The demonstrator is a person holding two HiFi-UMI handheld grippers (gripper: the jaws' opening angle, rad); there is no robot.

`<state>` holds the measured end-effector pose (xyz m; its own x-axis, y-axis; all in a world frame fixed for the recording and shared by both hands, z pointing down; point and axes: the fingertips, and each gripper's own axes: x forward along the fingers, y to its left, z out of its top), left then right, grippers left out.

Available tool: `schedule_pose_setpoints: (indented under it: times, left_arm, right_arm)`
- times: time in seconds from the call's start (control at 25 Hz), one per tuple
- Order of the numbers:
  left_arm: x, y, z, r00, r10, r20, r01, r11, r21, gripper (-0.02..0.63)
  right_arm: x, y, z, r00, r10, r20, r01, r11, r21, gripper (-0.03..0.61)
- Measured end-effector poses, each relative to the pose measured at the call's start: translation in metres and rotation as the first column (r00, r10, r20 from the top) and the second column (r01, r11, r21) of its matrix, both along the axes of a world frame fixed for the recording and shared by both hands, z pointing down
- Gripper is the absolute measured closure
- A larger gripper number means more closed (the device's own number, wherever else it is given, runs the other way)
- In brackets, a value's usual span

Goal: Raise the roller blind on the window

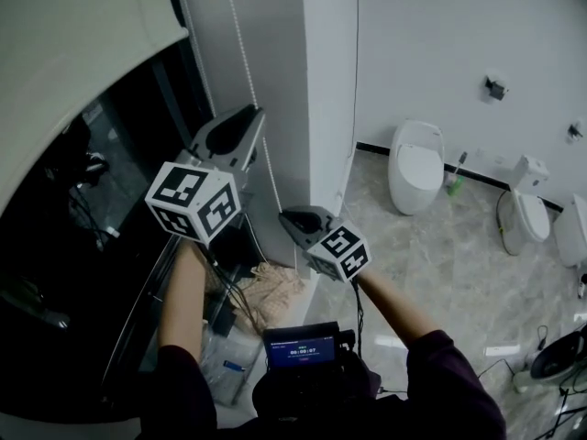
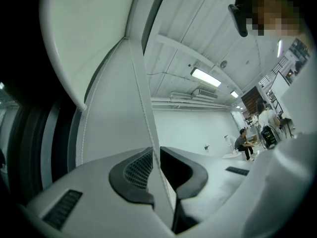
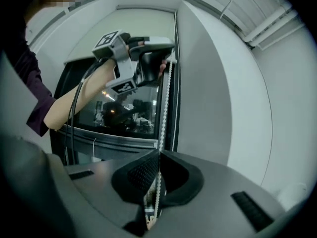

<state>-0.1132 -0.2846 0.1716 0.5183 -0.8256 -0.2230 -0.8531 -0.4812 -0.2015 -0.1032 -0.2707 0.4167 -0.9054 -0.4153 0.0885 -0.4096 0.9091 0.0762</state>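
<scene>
The pale roller blind hangs over the top of the dark window; its bottom edge shows in the left gripper view. A white bead chain runs down beside the window frame. My left gripper is the higher one and is shut on the chain, which passes between its pads. My right gripper sits lower, also shut on the chain, which hangs straight between both grippers. In the right gripper view the left gripper grips the chain above.
A white pillar stands right of the chain. Two toilets and a green brush line the far wall. Cloth and cables lie on the floor below. A screen device hangs at the person's chest.
</scene>
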Motion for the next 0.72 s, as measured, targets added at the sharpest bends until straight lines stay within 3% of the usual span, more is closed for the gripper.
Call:
schedule_pose_setpoints:
  times: [0.16,0.36,0.48,0.72]
  left_arm:
    - [-0.005,0.0,0.005,1.0,-0.02,0.01,0.02,1.0,-0.018,0.601]
    - [-0.01,0.005,0.004,0.998,-0.063,0.011,0.063,0.998,0.022,0.603]
    - [-0.013,0.008,0.002,0.997,-0.081,-0.007,0.081,0.996,0.043,0.603]
    - [-0.008,0.011,0.024,0.995,-0.097,0.011,0.097,0.995,0.024,0.603]
  right_arm:
    - [-0.002,0.012,0.033,1.0,-0.008,-0.011,0.008,0.999,-0.043,0.563]
    - [0.006,0.012,0.019,1.0,0.004,-0.017,-0.005,0.999,-0.039,0.561]
    - [0.022,-0.001,-0.025,0.997,0.024,0.076,-0.022,0.999,-0.029,0.561]
    - [0.031,-0.011,-0.16,0.974,0.002,0.228,-0.03,0.992,0.12,0.561]
